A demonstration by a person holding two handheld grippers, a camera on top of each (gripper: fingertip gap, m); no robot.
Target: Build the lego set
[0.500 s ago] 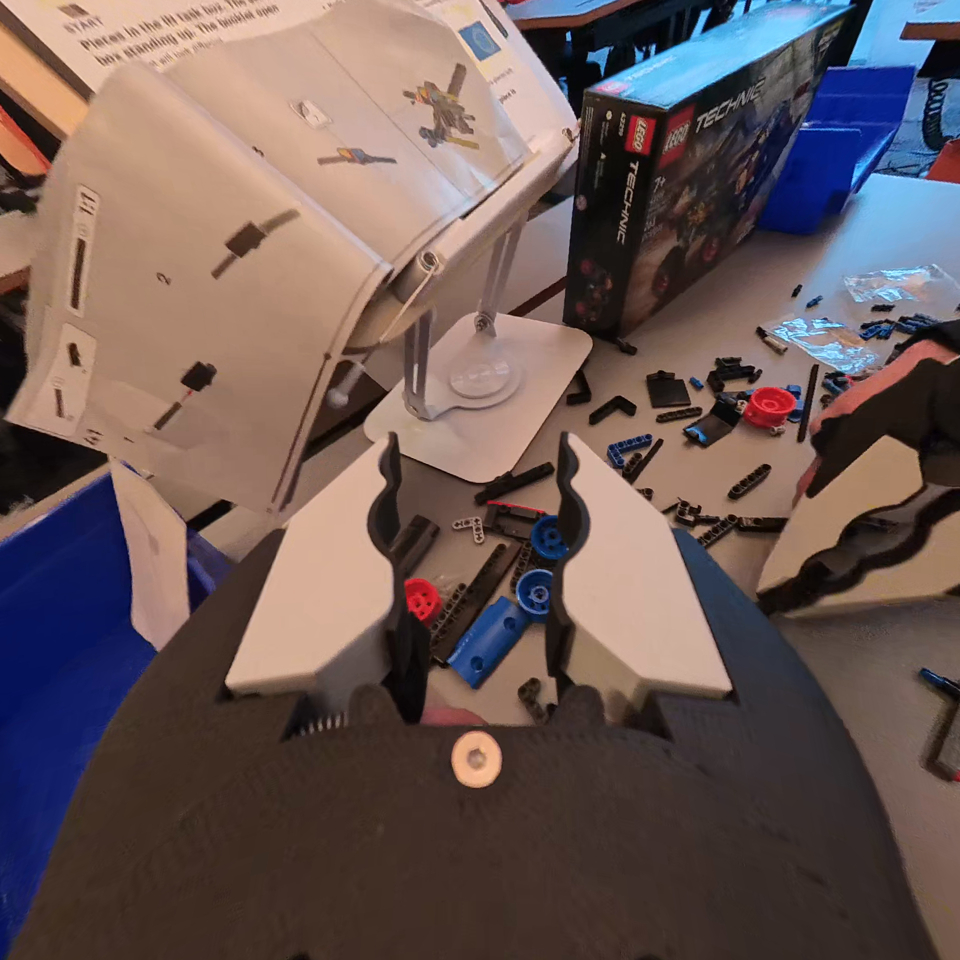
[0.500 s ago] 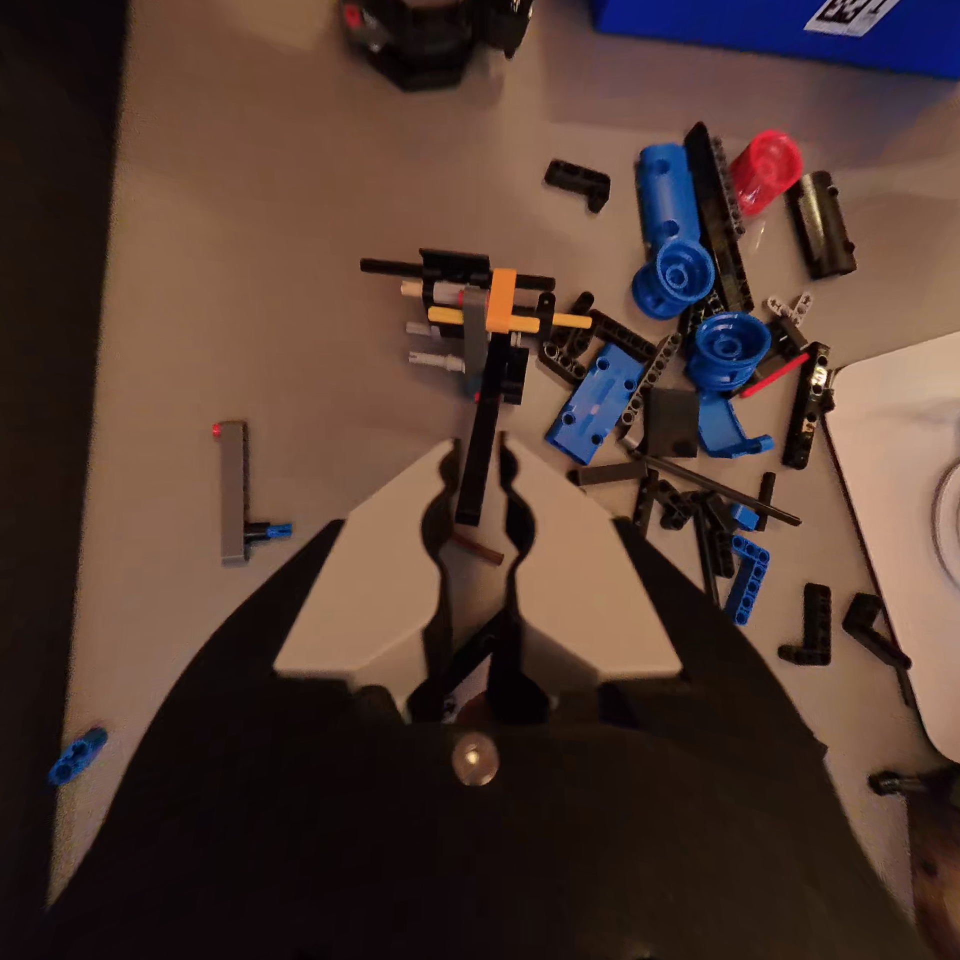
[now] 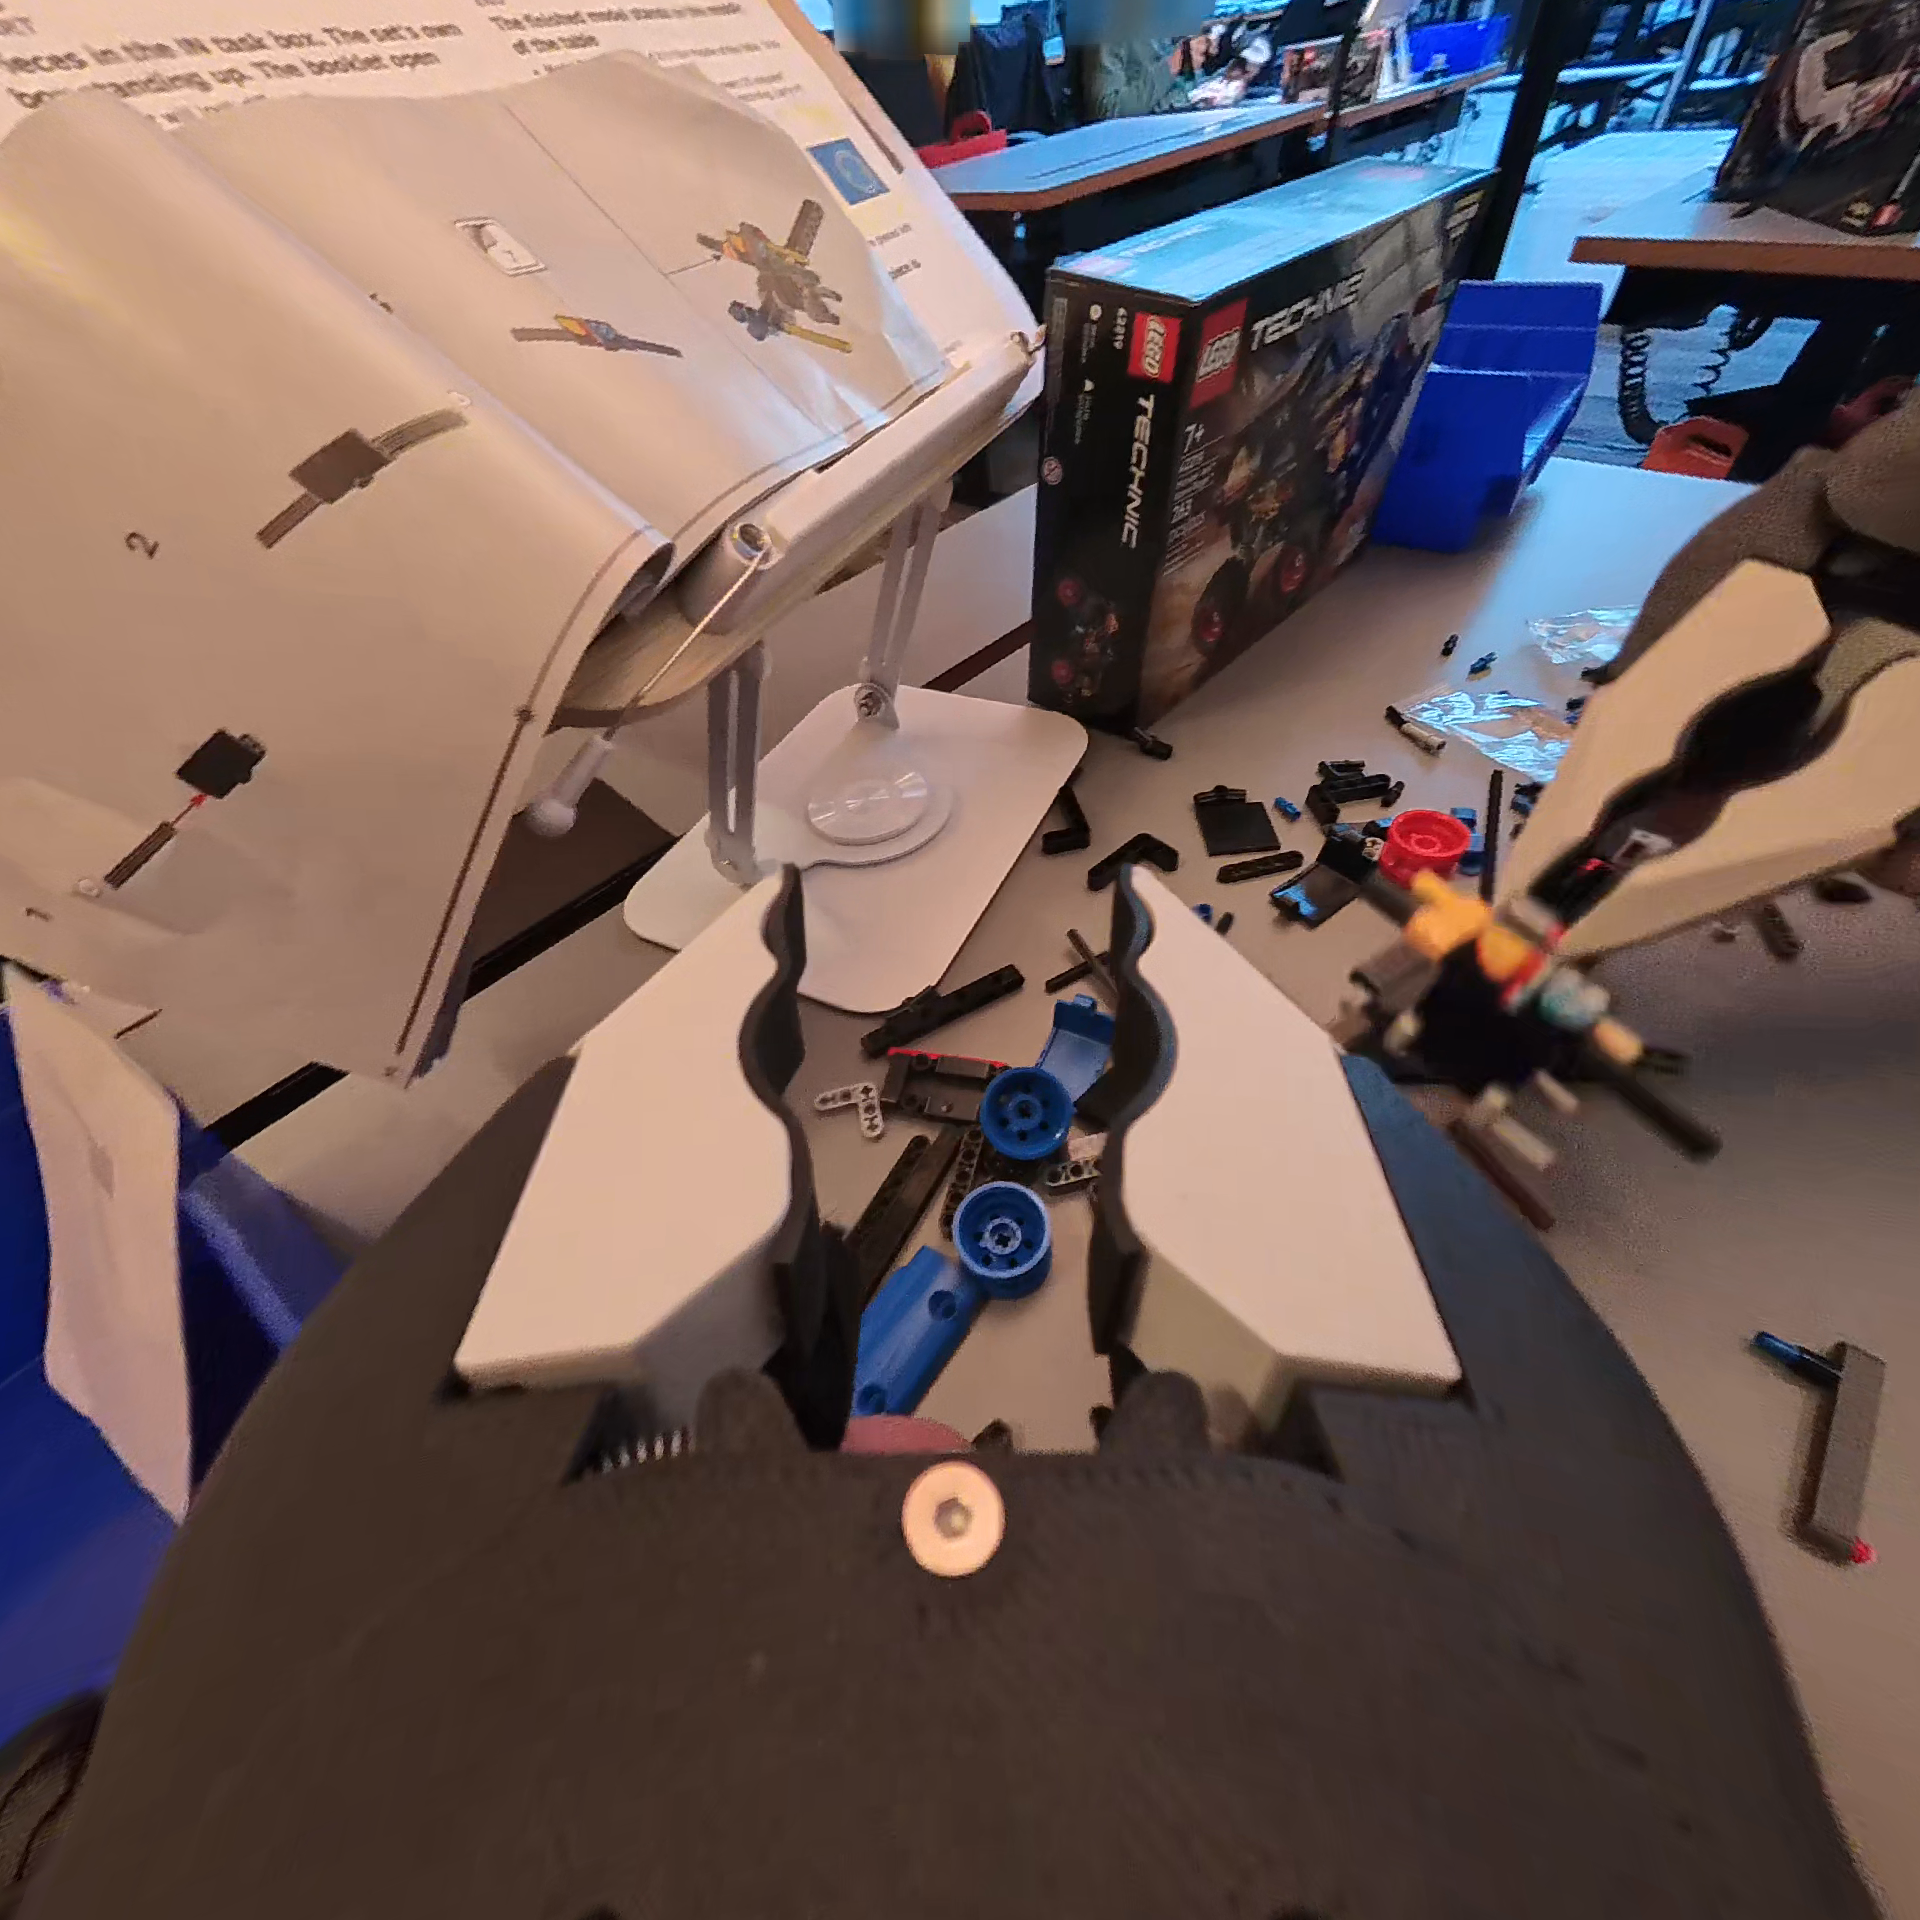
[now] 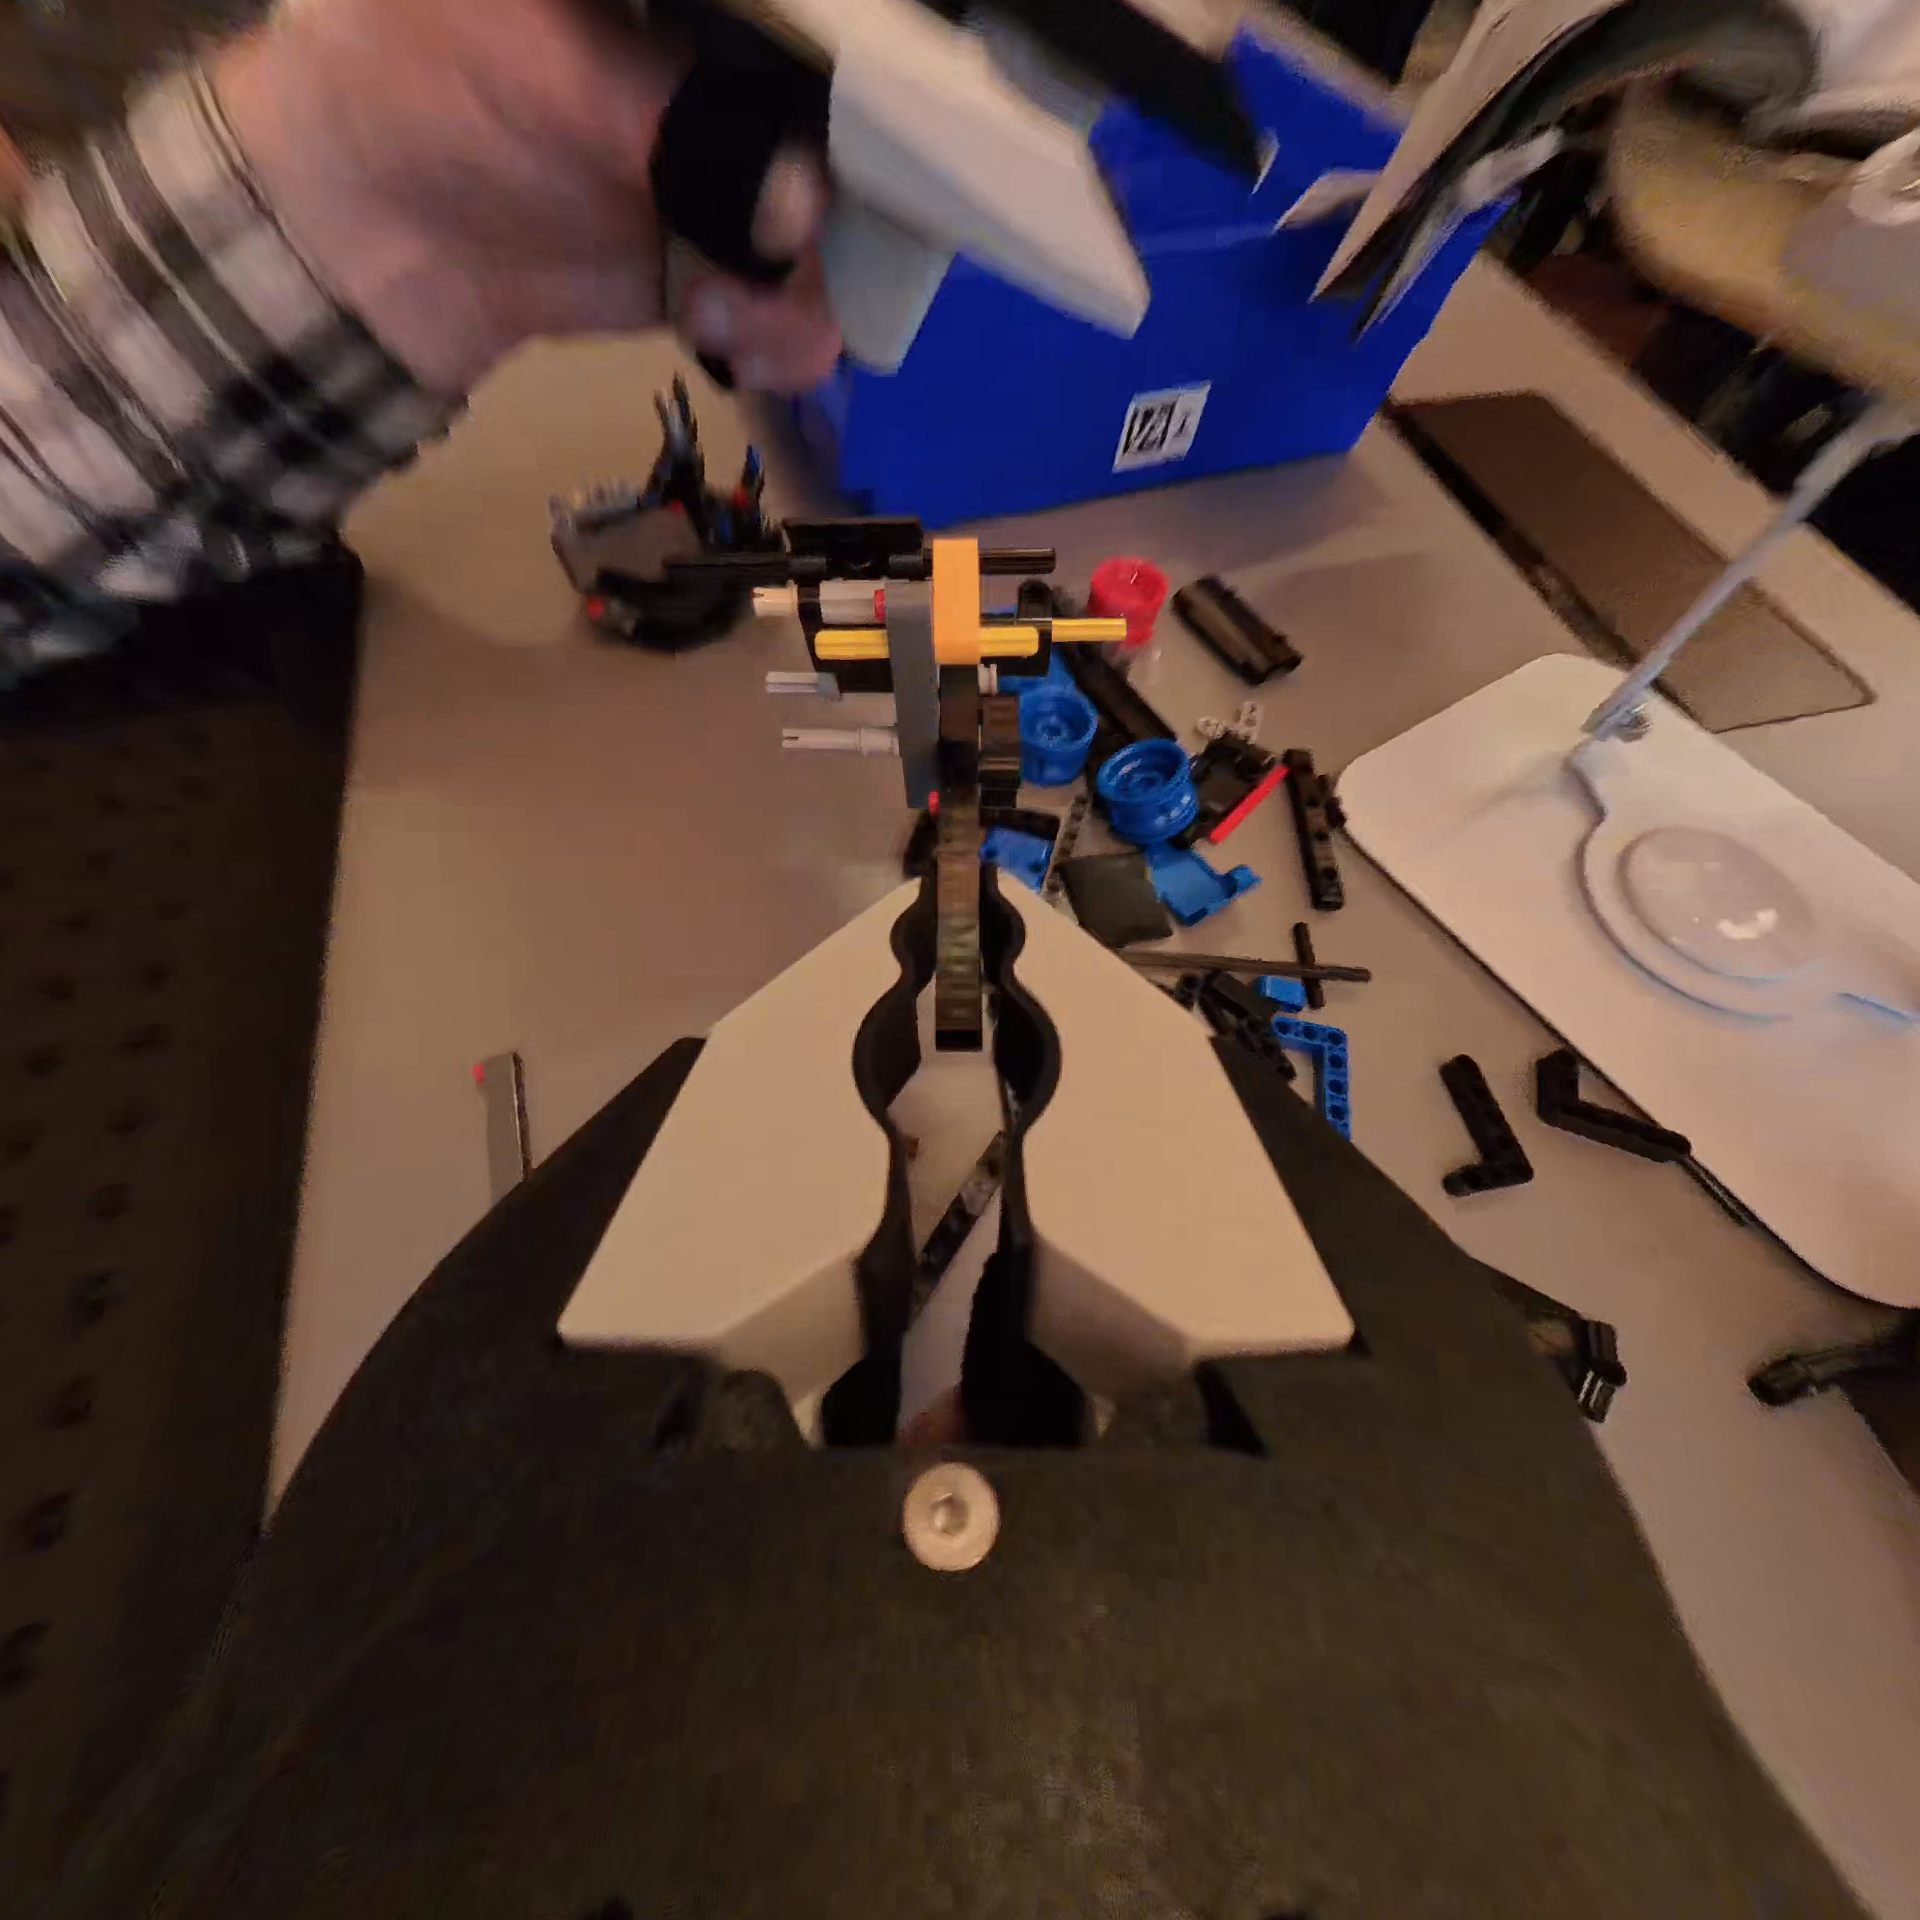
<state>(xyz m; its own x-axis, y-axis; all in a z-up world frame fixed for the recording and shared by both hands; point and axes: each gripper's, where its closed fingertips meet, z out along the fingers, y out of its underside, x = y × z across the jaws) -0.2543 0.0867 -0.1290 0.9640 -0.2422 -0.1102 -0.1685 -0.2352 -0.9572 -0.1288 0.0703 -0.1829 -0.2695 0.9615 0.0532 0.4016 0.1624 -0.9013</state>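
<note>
Right gripper [image 4: 958, 914]: pale angular fingers with wavy black pads, clamped on the black studded beam of the part-built assembly [image 4: 920, 665], which sticks out toward 12 o'clock, clear of the table.
Assembly: hard, glossy plastic; an orange block crossed by a yellow axle, a grey plate, black beams, pale grey pins jutting toward 9 o'clock.
Left gripper [image 3: 956, 914]: fingers well apart, holding nothing, hovering over the loose pile.
Between its fingers: two blue ribbed wheel hubs [image 3: 1023, 1112], a blue curved panel [image 3: 914, 1330], black perforated beams.
Red wheel hubs: one [image 3: 1429, 844], round, at 2 o'clock among small black parts.
Table [image 3: 1714, 1278]: smooth, matte grey.
Grey beam [image 3: 1844, 1444]: one, flat, lying alone at 4 o'clock, a blue pin at its end.
Booklet [image 3: 343, 499]: glossy pages curling over a white metal stand [image 3: 883, 821], at 10 o'clock.
Set box [image 3: 1236, 447]: dark printed cardboard, upright at 1 o'clock.
Blue bin [image 4: 1122, 343]: smooth plastic, at 12 o'clock in the right wrist view.
</note>
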